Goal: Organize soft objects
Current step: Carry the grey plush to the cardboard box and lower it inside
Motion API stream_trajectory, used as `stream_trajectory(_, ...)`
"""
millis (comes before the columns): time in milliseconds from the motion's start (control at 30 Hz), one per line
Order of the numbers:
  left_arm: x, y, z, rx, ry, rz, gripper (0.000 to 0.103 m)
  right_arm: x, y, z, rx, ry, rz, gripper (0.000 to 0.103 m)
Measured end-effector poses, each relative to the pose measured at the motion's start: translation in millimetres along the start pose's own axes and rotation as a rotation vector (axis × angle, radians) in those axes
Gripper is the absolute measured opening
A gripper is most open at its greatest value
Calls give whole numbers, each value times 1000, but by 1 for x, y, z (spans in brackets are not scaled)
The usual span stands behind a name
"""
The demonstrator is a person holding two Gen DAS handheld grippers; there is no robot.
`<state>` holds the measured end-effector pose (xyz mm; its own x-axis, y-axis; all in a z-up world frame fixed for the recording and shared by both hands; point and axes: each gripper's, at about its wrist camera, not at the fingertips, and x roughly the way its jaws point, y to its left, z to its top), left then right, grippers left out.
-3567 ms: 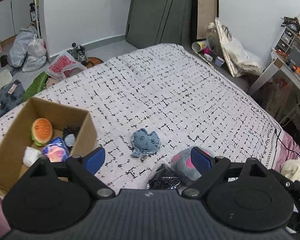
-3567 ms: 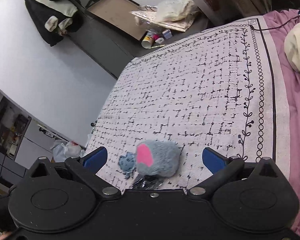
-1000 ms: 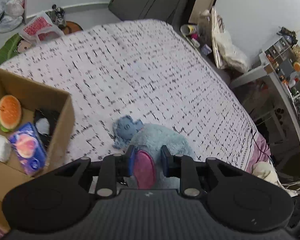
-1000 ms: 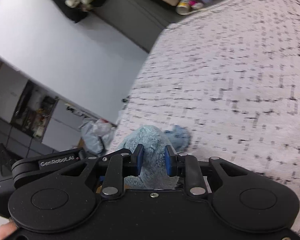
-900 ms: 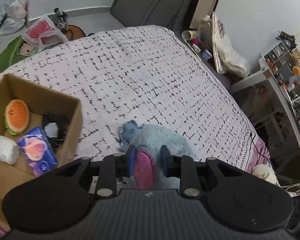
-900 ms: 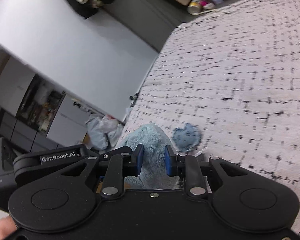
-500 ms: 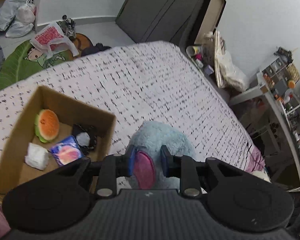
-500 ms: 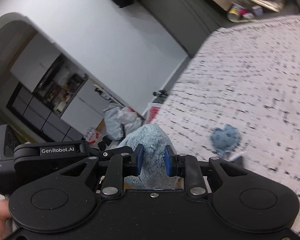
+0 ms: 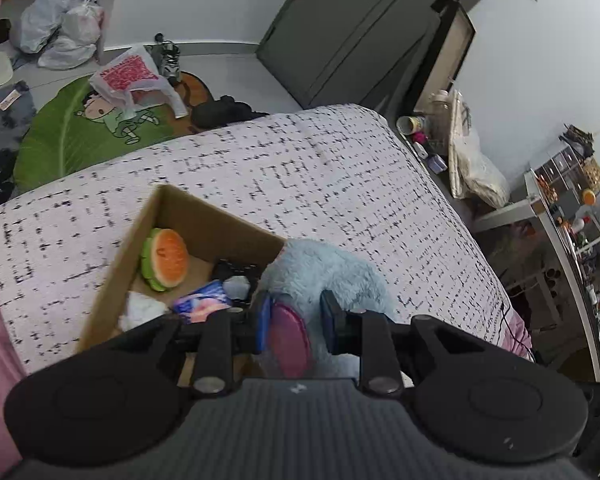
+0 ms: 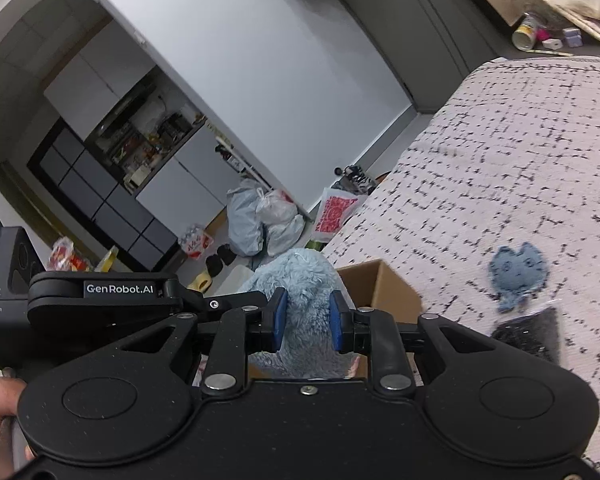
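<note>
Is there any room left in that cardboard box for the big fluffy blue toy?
Some. The cardboard box shows bare floor along its far wall, behind the burger plush. Its near end is crowded: white plush, pink-and-blue packet, black item. Both grippers pinch the blue plush at the box's right edge.

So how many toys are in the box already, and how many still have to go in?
Four things already lie in the cardboard box: a burger plush, a white piece, a colourful pack and something dark. Both claws, left and right, grip the fluffy blue plush beside the box. Left on the bed: the small blue plush and a black packet.
</note>
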<state>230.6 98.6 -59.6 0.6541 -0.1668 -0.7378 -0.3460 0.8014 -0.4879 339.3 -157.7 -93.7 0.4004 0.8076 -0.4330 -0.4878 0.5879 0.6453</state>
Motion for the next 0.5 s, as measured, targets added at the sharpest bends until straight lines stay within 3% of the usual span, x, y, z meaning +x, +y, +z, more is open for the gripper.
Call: stream_trajectory(500,3,71,-6,-120,67,67,25,47,40,-33,-108,171,-49,23)
